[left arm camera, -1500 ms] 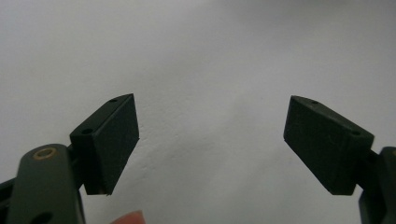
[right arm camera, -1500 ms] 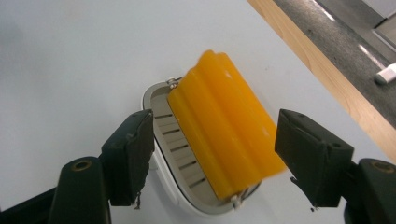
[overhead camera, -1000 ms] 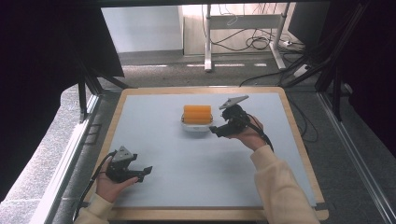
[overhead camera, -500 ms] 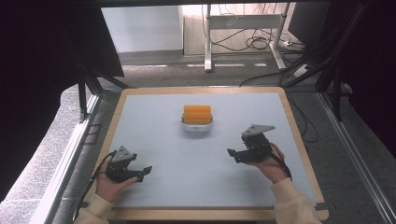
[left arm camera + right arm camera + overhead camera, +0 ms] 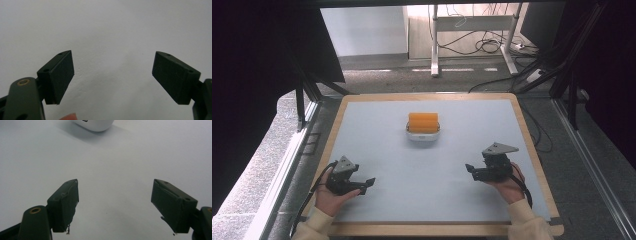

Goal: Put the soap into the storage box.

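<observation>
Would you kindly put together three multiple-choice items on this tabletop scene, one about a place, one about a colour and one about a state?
1. Where does the small white bowl stand on the pale grey table top?
A. near the middle, towards the far edge
B. at the near left corner
C. off the table on the floor

2. What colour is the ridged block resting in that bowl?
A. green
B. orange
C. blue

3. How do the jaws of the right gripper stand?
A. shut on the bowl
B. shut on nothing
C. open with nothing between them

Answers: 1 A, since the high view shows the bowl centred, beyond both grippers. 2 B, as the block is plainly orange. 3 C, because the right gripper view shows bare table between two parted jaws.
</observation>
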Demonstrator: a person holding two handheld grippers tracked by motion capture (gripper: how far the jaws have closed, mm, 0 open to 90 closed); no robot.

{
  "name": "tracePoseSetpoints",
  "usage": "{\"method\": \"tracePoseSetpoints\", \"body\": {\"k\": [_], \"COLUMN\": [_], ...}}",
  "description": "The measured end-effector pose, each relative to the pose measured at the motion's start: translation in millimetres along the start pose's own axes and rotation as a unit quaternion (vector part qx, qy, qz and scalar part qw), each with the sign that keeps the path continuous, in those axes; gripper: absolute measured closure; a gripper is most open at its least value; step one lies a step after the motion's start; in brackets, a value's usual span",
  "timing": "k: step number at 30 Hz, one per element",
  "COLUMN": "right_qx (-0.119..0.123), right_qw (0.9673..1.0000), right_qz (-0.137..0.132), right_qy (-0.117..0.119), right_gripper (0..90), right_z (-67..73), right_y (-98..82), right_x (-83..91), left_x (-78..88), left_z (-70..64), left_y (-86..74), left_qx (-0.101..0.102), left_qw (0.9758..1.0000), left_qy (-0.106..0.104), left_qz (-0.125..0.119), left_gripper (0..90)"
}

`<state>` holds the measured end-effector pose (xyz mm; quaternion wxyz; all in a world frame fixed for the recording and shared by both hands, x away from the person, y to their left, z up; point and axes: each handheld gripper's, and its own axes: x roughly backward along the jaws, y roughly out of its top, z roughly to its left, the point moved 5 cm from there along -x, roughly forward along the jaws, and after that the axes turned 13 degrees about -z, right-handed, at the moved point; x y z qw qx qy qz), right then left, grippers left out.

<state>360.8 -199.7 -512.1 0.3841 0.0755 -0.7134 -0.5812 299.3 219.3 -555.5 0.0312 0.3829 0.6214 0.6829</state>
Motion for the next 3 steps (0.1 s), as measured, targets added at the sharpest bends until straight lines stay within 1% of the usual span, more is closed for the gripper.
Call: {"method": "tracePoseSetpoints", "body": {"k": [3], "right_qx": [-0.006], "right_qw": [1.0], "right_qz": [-0.002], "right_qy": [0.0], "right_gripper": [20.9], "right_z": [-1.8], "right_y": [0.1], "right_x": [0.1], "left_x": [-0.5], "left_z": [-0.7], "left_y": [1.8], "left_qx": [0.003], "left_qw": [1.0], "left_qy": [0.0], "left_qz": [-0.002], "left_gripper": [17.7]}}
